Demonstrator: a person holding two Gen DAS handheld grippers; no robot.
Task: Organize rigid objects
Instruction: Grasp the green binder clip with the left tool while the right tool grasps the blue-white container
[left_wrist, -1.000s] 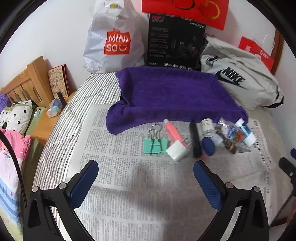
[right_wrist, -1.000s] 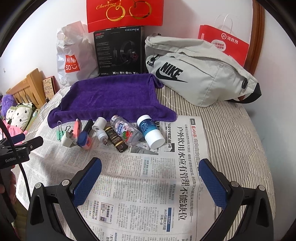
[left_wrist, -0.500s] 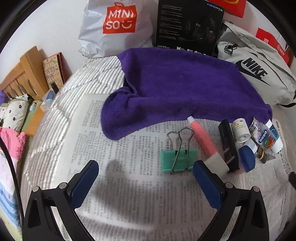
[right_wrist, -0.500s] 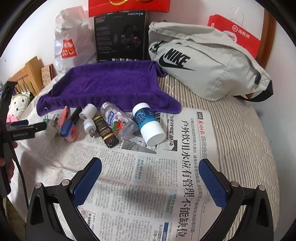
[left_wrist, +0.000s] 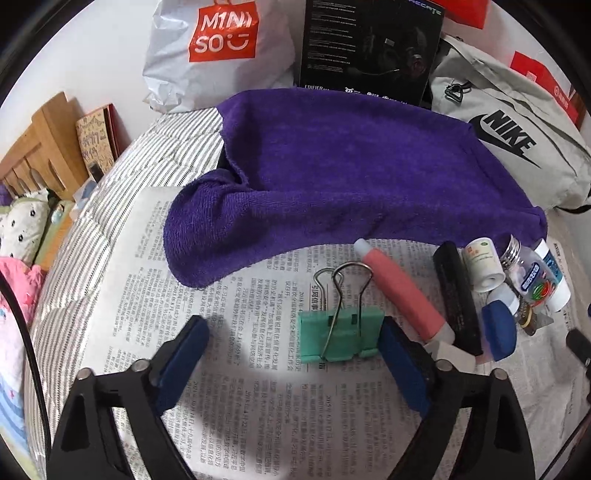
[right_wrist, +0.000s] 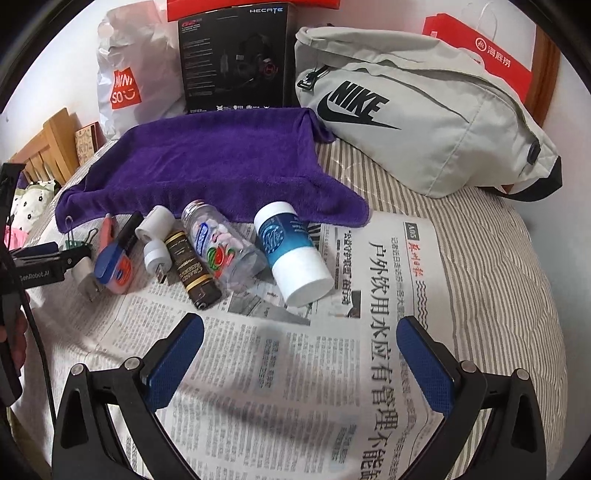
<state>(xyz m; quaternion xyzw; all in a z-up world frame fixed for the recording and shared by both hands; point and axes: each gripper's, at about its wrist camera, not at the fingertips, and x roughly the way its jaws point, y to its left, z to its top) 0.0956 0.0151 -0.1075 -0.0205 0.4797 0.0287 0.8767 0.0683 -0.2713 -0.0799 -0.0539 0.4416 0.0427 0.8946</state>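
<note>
Handling: mint-green metal binder clip, light, stiff, is best gripped across its flat body; left gripper and right gripper jaws are spread wide, holding nothing

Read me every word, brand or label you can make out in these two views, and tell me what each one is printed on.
"MINISO": white plastic shopping bag
"NIKE": grey fabric waist bag
"HECATE": black headset box
"EDIFIER": same box, bottom edge, left wrist view
"A05": newspaper page header
"海底捞": red paper bag
"GenRobot.AI": left tool body
Too small or blurred: newspaper body text, labels on the blue and white bottle and the clear bottle.
</note>
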